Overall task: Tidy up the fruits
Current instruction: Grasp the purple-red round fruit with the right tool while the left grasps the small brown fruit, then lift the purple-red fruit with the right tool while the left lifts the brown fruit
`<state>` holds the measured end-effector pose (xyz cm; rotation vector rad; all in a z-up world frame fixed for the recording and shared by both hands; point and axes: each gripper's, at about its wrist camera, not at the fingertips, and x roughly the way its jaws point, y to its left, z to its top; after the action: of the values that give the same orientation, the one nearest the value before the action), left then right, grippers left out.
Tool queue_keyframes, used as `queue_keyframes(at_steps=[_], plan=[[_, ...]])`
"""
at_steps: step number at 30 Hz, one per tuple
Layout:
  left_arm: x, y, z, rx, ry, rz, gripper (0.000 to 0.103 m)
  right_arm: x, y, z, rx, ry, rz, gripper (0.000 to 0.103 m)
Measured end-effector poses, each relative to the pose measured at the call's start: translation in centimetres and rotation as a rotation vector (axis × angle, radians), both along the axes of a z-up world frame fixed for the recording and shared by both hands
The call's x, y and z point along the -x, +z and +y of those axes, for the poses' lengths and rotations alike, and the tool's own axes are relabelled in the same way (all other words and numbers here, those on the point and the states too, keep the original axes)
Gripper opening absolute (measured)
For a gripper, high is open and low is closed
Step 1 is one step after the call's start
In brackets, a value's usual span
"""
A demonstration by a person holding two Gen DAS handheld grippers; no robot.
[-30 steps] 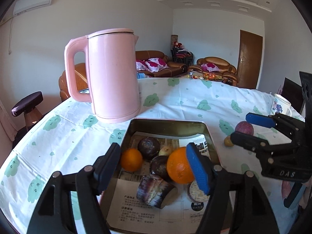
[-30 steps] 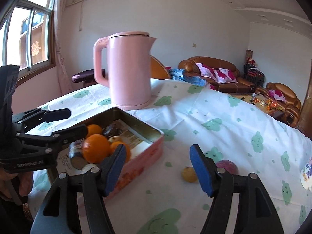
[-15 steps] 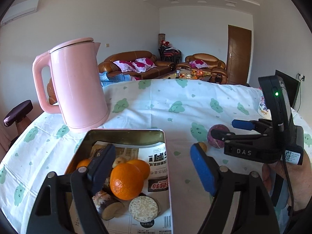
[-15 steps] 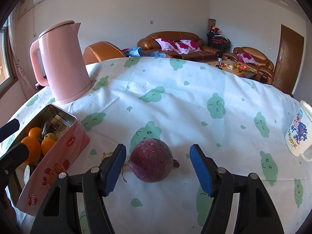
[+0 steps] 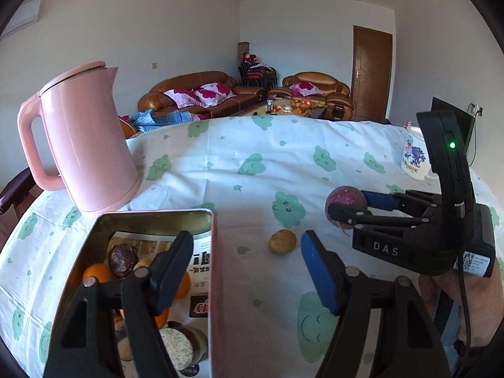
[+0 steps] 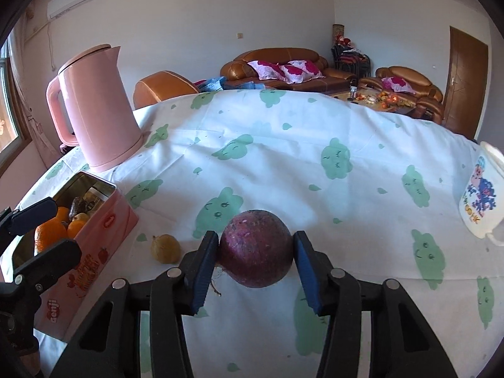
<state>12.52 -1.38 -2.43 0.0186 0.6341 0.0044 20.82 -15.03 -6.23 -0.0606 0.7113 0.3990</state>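
Observation:
A round purple fruit (image 6: 255, 261) sits on the cloud-print tablecloth. My right gripper (image 6: 255, 245) has a blue pad against each side of it, jaws still closing; the left wrist view shows the same gripper (image 5: 349, 203) around the same fruit (image 5: 341, 197). A small yellow fruit (image 5: 282, 241) lies loose just left of it. My left gripper (image 5: 245, 242) hovers over the right wall of the pink tin (image 5: 214, 252), jaws closing on nothing. The tin holds oranges (image 6: 50, 236) and dark fruits.
A tall pink kettle (image 5: 85, 145) stands behind the tin. A white cartoon mug (image 6: 482, 201) sits at the far right of the table. A hand (image 5: 472, 296) holds the right gripper. Sofas and a door are in the room beyond.
The right gripper's jaws have closed in from either side until they meet the purple fruit. The left gripper has swung right, off the tin's middle to its right wall, and its jaws have narrowed.

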Motion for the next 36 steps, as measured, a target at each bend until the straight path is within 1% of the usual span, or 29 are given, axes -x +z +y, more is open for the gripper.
queue_keyframes(at_steps=[2,5,7,8,11,14,16,18,19,20,21,22,23,27,30,33,36], plan=[[-1.0,-0.3,-1.2,0.01,-0.032,0.03,0.06,0.1,0.3,-1.6,-0.019,-0.039,-0.018,0.05],[-3.2,-1.4,-2.6,0.028,-0.062,0.094,0.05,0.3,0.6,-3.2,-0.047,-0.068,-0.033,0.05],[-4.6,-2.3,-3.0,0.043,-0.065,0.141,0.05,0.5,0.8,-3.7,-0.06,-0.068,-0.047,0.051],[-5.2,-2.7,-3.1,0.044,-0.061,0.157,0.048,0.6,0.9,-3.8,-0.058,-0.07,-0.05,0.051],[-6.1,-3.4,-3.3,0.045,-0.06,0.184,0.046,0.5,0.9,-3.8,-0.06,-0.065,-0.053,0.051],[-6.7,-4.0,-3.8,0.019,-0.057,0.214,0.046,0.7,1.0,-3.5,-0.051,-0.053,-0.062,0.051],[-7.0,-4.3,-3.9,-0.01,-0.04,0.215,0.046,0.8,0.9,-3.5,-0.051,-0.052,-0.065,0.051],[-7.3,-4.6,-3.8,-0.018,-0.03,0.223,0.046,0.8,0.9,-3.7,-0.056,-0.052,-0.065,0.051],[-7.6,-5.0,-3.8,-0.026,-0.029,0.237,0.046,0.8,0.9,-3.7,-0.055,-0.051,-0.065,0.051],[-8.1,-5.6,-3.7,-0.024,-0.032,0.271,0.046,0.8,0.9,-3.6,-0.052,-0.049,-0.066,0.051],[-8.1,-5.4,-3.3,-0.003,-0.023,0.258,0.04,0.9,1.0,-3.5,-0.046,-0.047,-0.067,0.051],[-8.3,-5.5,-3.0,-0.004,-0.008,0.262,0.038,0.9,1.0,-3.4,-0.04,-0.044,-0.071,0.051],[-8.2,-5.4,-2.8,0.011,-0.012,0.261,0.03,1.0,1.0,-3.3,-0.037,-0.041,-0.077,0.051],[-7.7,-5.2,-2.4,0.035,-0.011,0.245,0.029,1.5,1.3,-3.3,-0.051,-0.014,-0.096,0.051],[-7.0,-4.6,-1.9,0.072,-0.02,0.195,0.029,2.2,1.6,-3.3,-0.065,0.005,-0.125,0.051],[-6.2,-3.9,-1.9,0.083,-0.032,0.145,0.029,2.8,1.8,-3.3,-0.071,0.015,-0.154,0.051],[-5.8,-3.5,-1.9,0.086,-0.041,0.119,0.029,3.2,2.0,-3.2,-0.069,0.025,-0.173,0.051]])
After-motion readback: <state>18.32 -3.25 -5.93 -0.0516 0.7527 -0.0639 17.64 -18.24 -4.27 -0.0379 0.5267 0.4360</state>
